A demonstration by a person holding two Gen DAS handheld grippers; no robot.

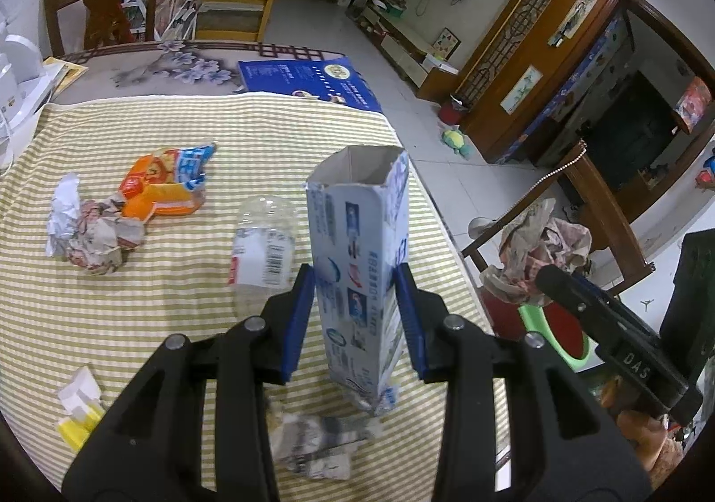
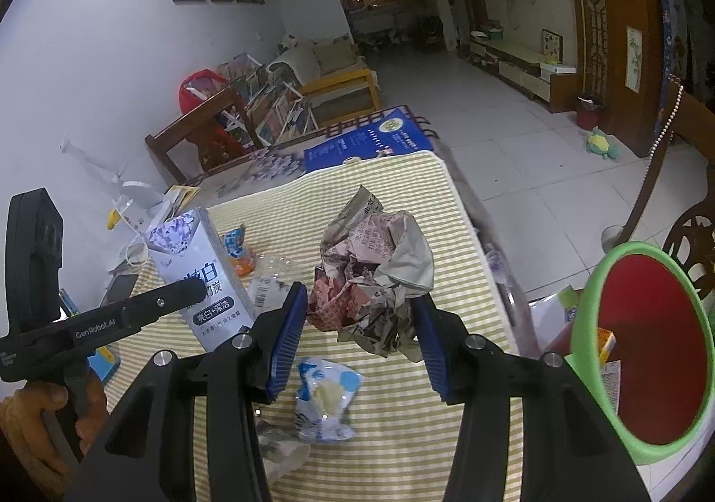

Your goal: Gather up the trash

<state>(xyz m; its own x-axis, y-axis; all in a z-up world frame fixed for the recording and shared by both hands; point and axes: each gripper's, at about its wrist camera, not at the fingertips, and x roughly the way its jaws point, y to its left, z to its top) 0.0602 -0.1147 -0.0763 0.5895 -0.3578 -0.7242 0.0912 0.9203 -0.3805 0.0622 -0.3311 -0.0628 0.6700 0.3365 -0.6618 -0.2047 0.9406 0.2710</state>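
Crumpled newspaper (image 2: pixel 373 278) clamped in right claw (image 2: pixel 362 328); left claw (image 1: pixel 355 319) grips carton (image 1: pixel 362 261).

both grippers, left gripper (image 1: pixel 355 319) and right gripper (image 2: pixel 364 339), are black plastic with ribbed blue pads (image 1: pixel 300 314), silver screws and white lettering.

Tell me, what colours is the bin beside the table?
The bin is red inside with a bright green rim, shown best in the right wrist view.
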